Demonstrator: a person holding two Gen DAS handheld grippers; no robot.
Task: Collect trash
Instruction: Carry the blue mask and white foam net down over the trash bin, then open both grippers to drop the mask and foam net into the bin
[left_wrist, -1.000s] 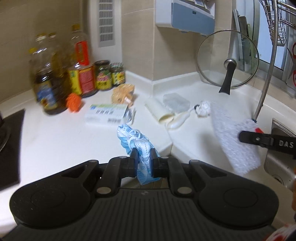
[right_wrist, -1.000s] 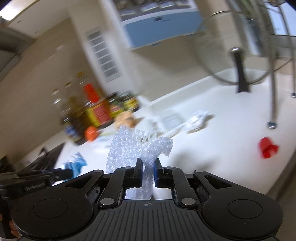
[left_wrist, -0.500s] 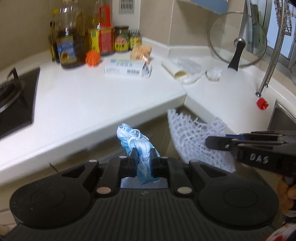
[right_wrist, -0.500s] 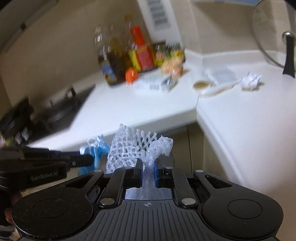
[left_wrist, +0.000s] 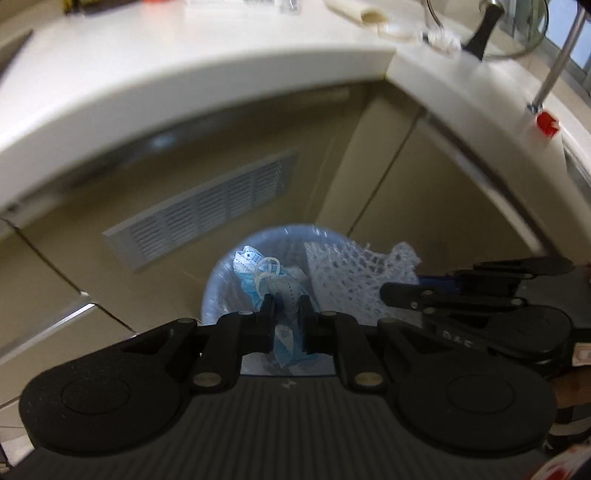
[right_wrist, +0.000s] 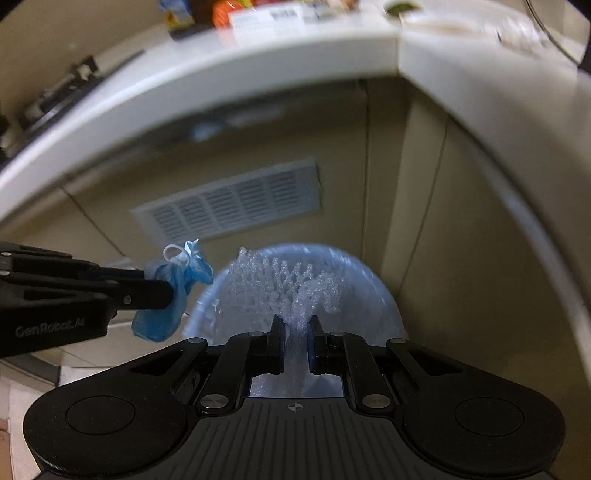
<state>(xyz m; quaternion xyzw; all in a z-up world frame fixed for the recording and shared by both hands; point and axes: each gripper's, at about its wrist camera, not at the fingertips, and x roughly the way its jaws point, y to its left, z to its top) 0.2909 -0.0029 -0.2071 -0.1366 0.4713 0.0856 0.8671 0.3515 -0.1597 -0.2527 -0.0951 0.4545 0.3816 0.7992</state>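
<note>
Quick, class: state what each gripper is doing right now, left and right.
Left gripper: shut on the blue face mask, above the bin.
Right gripper: shut on the white foam net.

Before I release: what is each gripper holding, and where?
Left gripper: crumpled blue face mask, pinched mid-bundle. Right gripper: white foam net, pinched at its bunched lower end.

The left claw (right_wrist: 168, 295) body seemingly reads "GenRobot.AI".
</note>
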